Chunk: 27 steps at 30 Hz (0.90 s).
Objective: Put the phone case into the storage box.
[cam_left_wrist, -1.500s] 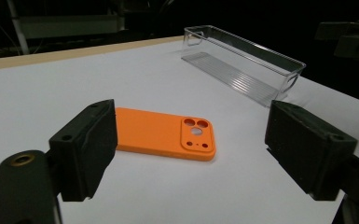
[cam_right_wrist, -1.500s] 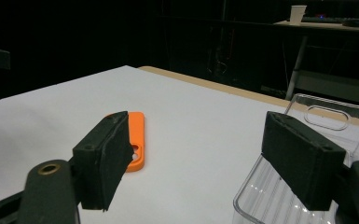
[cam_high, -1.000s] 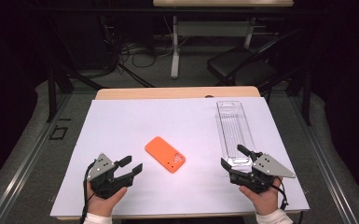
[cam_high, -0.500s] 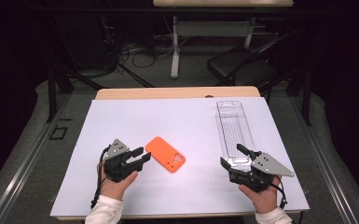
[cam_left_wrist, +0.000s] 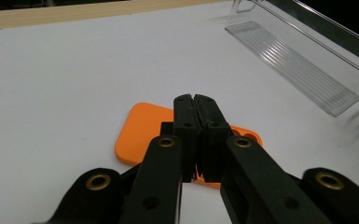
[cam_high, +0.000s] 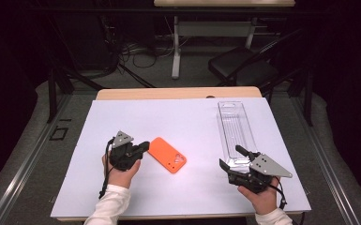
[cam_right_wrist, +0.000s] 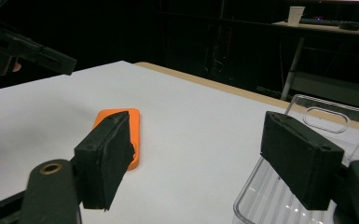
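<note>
An orange phone case [cam_high: 168, 154] lies flat on the white sheet [cam_high: 178, 117], camera holes up. My left gripper [cam_high: 144, 145] sits at its left end. Its jaws have just been closing and now meet with nothing between them, the tips [cam_left_wrist: 196, 100] hovering over the orange case [cam_left_wrist: 137, 126]; I cannot tell whether they touch it. My right gripper [cam_high: 229, 156] rests at the near end of the clear plastic tray [cam_high: 236, 126], open and empty. In the right gripper view [cam_right_wrist: 195, 119] the case [cam_right_wrist: 134, 126] and tray [cam_right_wrist: 321, 126] lie behind its pads, and the left gripper [cam_right_wrist: 60, 60] shows at the upper left.
The white sheet covers most of a wooden table [cam_high: 178, 93]. The long clear tray [cam_left_wrist: 303, 60] runs along the sheet's right side. Beyond the table stand a dark chair [cam_high: 244, 70] and desk legs with cables on the floor.
The left gripper moved right, up to the orange case, and its jaws went from open to shut. The right gripper, case and tray stayed put.
</note>
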### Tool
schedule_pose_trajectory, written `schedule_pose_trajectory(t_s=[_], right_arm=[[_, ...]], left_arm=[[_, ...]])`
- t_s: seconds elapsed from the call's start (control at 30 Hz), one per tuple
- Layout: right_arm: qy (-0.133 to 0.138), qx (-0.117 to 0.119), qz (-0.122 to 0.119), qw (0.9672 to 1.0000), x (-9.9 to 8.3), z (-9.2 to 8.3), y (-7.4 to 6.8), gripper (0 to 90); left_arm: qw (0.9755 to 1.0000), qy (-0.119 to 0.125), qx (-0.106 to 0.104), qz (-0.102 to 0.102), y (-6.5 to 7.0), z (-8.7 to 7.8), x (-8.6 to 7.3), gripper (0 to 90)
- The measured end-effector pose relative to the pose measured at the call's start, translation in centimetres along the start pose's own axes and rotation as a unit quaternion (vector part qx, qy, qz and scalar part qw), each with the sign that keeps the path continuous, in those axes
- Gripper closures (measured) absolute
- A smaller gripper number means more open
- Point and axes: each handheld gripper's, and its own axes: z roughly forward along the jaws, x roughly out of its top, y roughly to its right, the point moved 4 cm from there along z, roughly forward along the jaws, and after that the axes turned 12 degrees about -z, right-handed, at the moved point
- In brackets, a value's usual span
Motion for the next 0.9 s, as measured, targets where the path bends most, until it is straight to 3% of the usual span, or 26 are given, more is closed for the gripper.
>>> schedule_pose_trajectory(t_s=[0.3, 0.43, 0.7, 0.9], right_arm=[[-0.003, 0.02, -0.012, 0.9997, -0.2, 0.5, -0.9, 24.1], [-0.006, 0.026, -0.019, 0.9995, -0.2, 0.5, -1.4, 24.1], [-0.002, 0.025, -0.028, 0.9993, -0.2, 0.4, -1.5, 24.1], [-0.007, 0.035, -0.023, 0.9991, -0.4, 0.7, -1.7, 23.9]], left_arm=[[0.9996, -0.028, 0.001, 0.003, 0.9, 2.7, -0.1, 90.0], [0.9997, -0.016, -0.018, -0.008, 1.0, 3.5, 0.5, 90.0], [0.9996, -0.014, -0.018, -0.014, 0.8, 4.7, 0.8, 90.0], [0.9992, -0.017, -0.034, -0.016, 1.0, 5.5, 1.0, 90.0]])
